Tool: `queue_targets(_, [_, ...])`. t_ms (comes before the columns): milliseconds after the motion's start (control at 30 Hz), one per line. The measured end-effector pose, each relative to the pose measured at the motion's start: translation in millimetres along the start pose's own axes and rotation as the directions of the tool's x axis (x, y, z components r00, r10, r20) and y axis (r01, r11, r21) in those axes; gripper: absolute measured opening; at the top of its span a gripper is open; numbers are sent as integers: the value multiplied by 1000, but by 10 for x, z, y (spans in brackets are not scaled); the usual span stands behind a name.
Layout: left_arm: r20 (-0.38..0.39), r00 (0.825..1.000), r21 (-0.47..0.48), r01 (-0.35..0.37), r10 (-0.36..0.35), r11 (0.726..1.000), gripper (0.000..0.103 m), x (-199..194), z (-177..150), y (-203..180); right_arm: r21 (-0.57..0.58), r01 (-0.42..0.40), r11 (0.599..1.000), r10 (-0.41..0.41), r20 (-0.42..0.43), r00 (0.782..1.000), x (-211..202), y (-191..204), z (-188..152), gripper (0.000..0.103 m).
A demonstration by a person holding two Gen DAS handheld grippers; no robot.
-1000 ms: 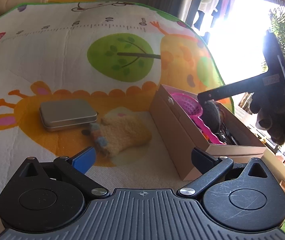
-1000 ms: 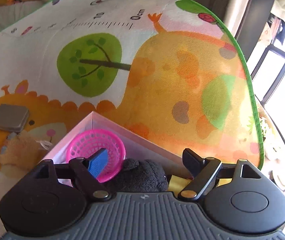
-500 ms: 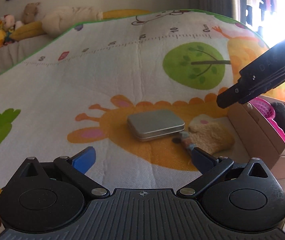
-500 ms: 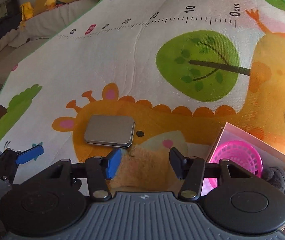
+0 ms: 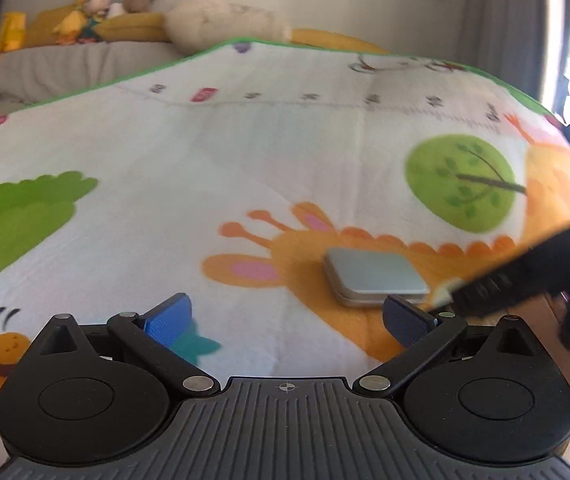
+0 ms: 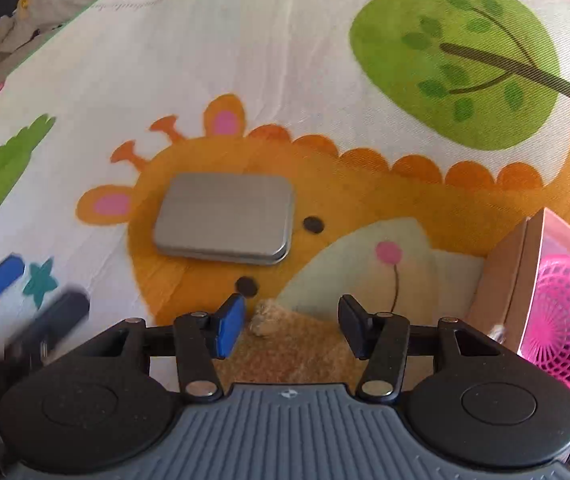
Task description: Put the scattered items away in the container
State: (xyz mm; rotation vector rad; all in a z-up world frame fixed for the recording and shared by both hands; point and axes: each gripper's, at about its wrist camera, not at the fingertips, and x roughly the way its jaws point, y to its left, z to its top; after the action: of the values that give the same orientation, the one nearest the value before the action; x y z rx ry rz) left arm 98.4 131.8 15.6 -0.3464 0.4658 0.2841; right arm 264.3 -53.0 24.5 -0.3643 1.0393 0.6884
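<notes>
One fuzzy tan glove [image 6: 285,344] lies on the play mat [image 6: 285,60] directly under the right gripper [image 6: 290,328], whose jaws stand part open to either side of the fabric with a visible gap at each pad, so nothing is gripped yet. Just beyond the glove, on the printed giraffe head, rests one flat grey metal tin [image 6: 225,220], lid shut, apart from the glove. To the right of the glove stands one cardboard box [image 6: 505,280], the container, already holding one pink plastic basket [image 6: 561,316]; whatever else it holds cannot be made out here. Two items thus remain outside the box in these views. The glove appears soft, light and compressible; it should fold between the pads, so a pinch across the middle of its bulk is likely to hold better than a catch on the loose knitted edge. The tin appears rigid, smooth and low, probably slippery; its short sides offer the most plausible hold, since the flat lid gives no purchase. The left gripper [image 5: 285,322] hovers on the near side of the tin [image 5: 377,276], pointed across the mat, jaws spread wide and empty. In its view the right gripper's dark body crosses the right edge, blurred.
</notes>
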Motion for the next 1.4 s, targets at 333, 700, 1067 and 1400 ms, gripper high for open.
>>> queue_targets(333, [-29,999,10,42,-42,999,103,70,-15,31,-229,-97,969,108,35,994,-628,266,-886,79])
queue_targets(700, [-114,983,265,168,-142,950,103,157,-32,-508,-256,-61,965,120,221,968,-621,346,-1309,90])
queue_targets(1067, [-227,971,311,142,-72,940,103,708,142,-902,-199,-76,977,128,264,956,-1085,132,-1957,35])
queue_targets(1400, [-229,973,344,43,39,938,103,1163,60,-1220,-62,-29,998,49,351,935,-1320,-249,-2526,61])
